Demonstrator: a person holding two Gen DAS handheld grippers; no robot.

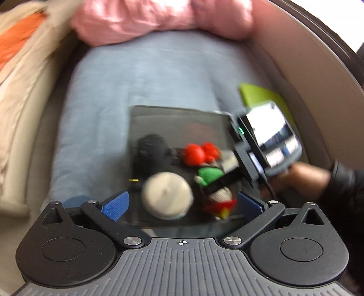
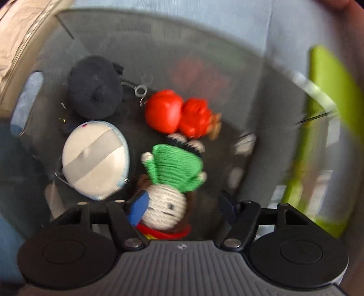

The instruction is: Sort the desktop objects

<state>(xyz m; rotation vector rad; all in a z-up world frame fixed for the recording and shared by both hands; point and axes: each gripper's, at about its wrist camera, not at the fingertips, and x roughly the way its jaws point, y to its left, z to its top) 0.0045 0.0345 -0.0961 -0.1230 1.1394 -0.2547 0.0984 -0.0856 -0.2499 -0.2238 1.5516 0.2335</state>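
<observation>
A dark clear-walled box (image 1: 177,118) sits on a blue cloth. In it lie a black round pouch (image 1: 151,149) (image 2: 94,87), a white round pouch (image 1: 167,195) (image 2: 95,159), a red boxing-glove keychain (image 1: 200,153) (image 2: 179,115) and a knitted doll in green (image 1: 211,176) (image 2: 175,168). My left gripper (image 1: 182,205) is open, held over the box's near edge. My right gripper (image 2: 182,207) is open, low inside the box, with the doll's white head (image 2: 167,209) between its blue pads (image 2: 137,207). The right gripper's body (image 1: 266,141) shows in the left wrist view at the box's right side.
A lime-green flat object (image 1: 261,95) (image 2: 327,91) lies right of the box. A pink cushion (image 1: 163,20) lies at the far end of the cloth. A beige and orange fabric (image 1: 20,57) is at the left. A beige curved wall (image 1: 307,79) rises at the right.
</observation>
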